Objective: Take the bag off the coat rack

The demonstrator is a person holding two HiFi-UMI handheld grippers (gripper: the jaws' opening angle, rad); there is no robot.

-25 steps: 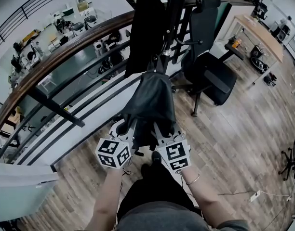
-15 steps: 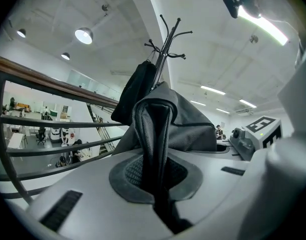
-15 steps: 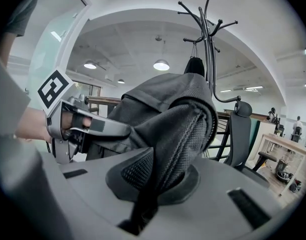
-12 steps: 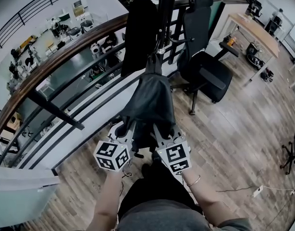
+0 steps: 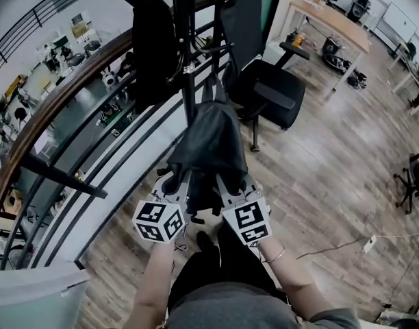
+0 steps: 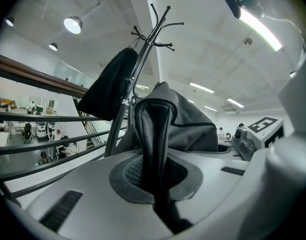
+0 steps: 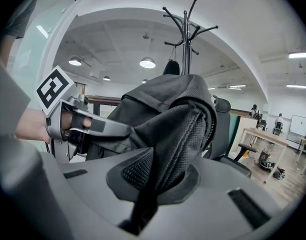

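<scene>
Left gripper (image 5: 176,182), right gripper (image 5: 231,184): both clamped on bag (image 5: 209,139). Rack (image 5: 185,40) now shifted left of bag top; unhooking likely started, unconfirmed.

Lit brightly by lamps (image 6: 73,24) above the rack (image 6: 138,74) — glare off one strip light (image 6: 260,29), fisheye-bent edges, black corners.

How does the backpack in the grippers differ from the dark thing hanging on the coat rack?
The backpack is clamped by its mesh straps in the left gripper and right gripper; the dark hanging item is touched by neither. The backpack sits low on the person's side of the coat rack; the dark hanging item hangs higher, toward the railing. Both are black.
</scene>
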